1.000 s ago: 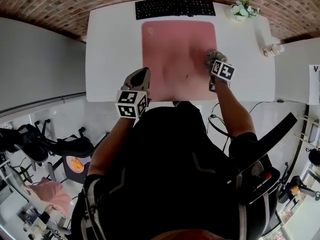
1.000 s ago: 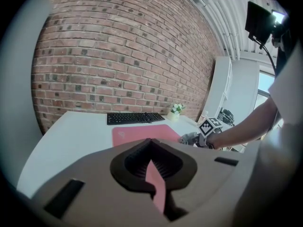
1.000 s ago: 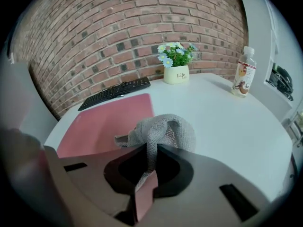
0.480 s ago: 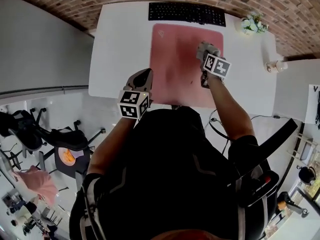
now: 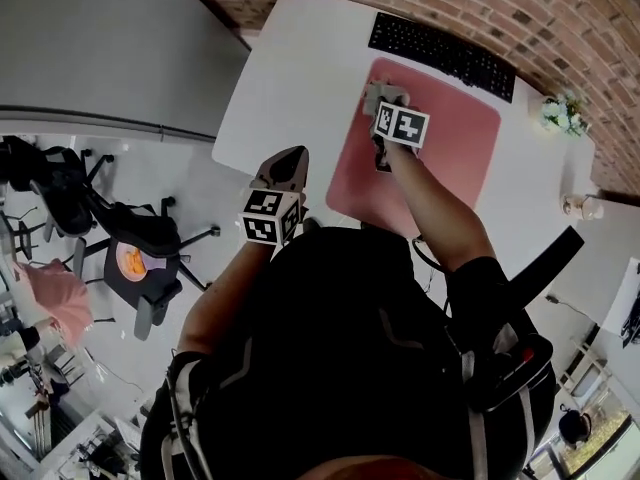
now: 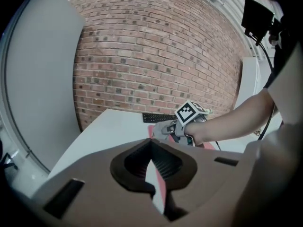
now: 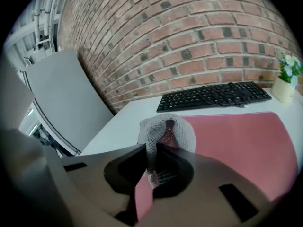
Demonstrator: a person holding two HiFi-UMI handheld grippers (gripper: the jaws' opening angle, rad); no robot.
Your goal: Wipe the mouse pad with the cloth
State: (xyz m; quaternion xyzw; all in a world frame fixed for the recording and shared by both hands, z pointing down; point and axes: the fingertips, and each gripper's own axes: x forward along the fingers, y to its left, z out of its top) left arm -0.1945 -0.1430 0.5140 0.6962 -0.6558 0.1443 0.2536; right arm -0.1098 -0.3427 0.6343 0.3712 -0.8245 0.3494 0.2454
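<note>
Right tongs pinch grey mesh cloth over pink pad.

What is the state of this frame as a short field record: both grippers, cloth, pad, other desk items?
right gripper: shut on grey mesh cloth
cloth position: on pink mouse pad, near its far left corner
left gripper: shut, empty, off the pad
desk: white, against brick wall
other items: black keyboard beyond the pad; small potted flowers at far right
</note>
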